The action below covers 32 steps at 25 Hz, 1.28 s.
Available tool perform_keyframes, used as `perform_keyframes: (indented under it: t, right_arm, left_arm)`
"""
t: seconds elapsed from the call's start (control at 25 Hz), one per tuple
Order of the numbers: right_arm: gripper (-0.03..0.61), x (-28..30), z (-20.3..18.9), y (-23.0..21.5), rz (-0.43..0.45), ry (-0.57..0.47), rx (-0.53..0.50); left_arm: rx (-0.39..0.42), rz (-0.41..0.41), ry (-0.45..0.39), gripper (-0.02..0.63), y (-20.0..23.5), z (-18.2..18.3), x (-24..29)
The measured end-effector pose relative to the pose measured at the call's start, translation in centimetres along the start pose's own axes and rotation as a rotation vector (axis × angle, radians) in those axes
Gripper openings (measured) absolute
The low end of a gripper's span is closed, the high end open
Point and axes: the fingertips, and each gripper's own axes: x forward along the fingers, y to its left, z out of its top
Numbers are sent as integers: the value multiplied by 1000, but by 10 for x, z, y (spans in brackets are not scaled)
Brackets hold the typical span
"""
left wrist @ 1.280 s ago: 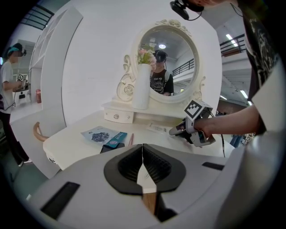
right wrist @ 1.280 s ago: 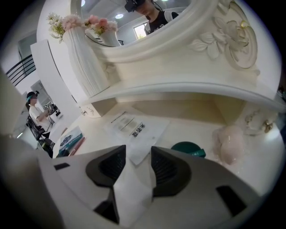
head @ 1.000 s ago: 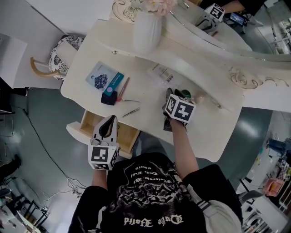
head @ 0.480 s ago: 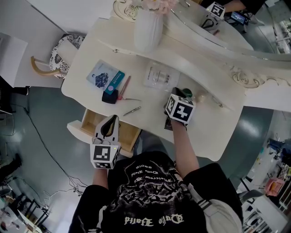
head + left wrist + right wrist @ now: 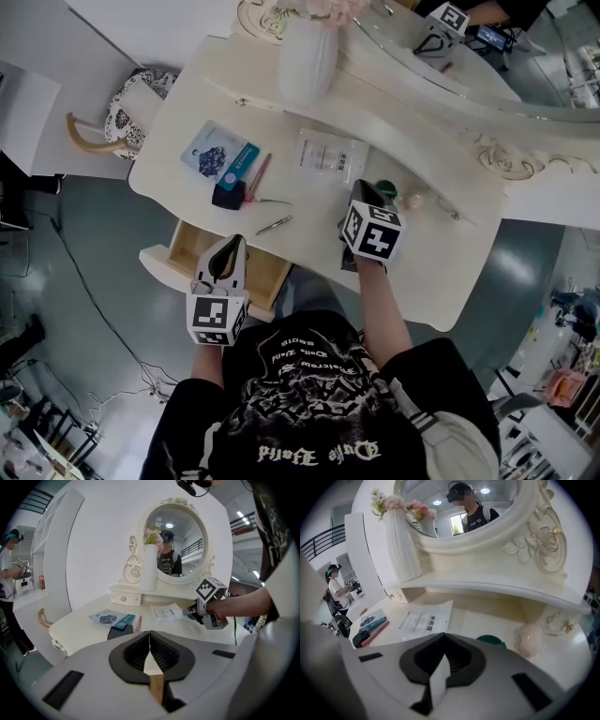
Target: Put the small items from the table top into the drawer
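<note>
We see the white dressing table [image 5: 441, 272] filling the middle of the frame, its wooden drawer [image 5: 186, 249] open at lower left. The left gripper [image 5: 229, 246] hangs over that drawer, jaws together on nothing. The right gripper [image 5: 443, 637], centre right, is clamped on the near corner of the packet [image 5: 330, 156] — a flat, clear sachet with a white label and dark print — lying just above centre.
</note>
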Motion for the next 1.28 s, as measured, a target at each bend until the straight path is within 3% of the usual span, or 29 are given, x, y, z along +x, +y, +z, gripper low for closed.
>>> perform_keyframes:
  t: [0.8,1.28]
  right_arm:
    - [8,-40,5,32,210,-116,-34]
    - [8,-63,22,43,295,-171,-1]
  left_arm:
    - [-24,30,-38,15,-7,-6,-19]
    - [-46,78,-48,15,-3,-14,-31]
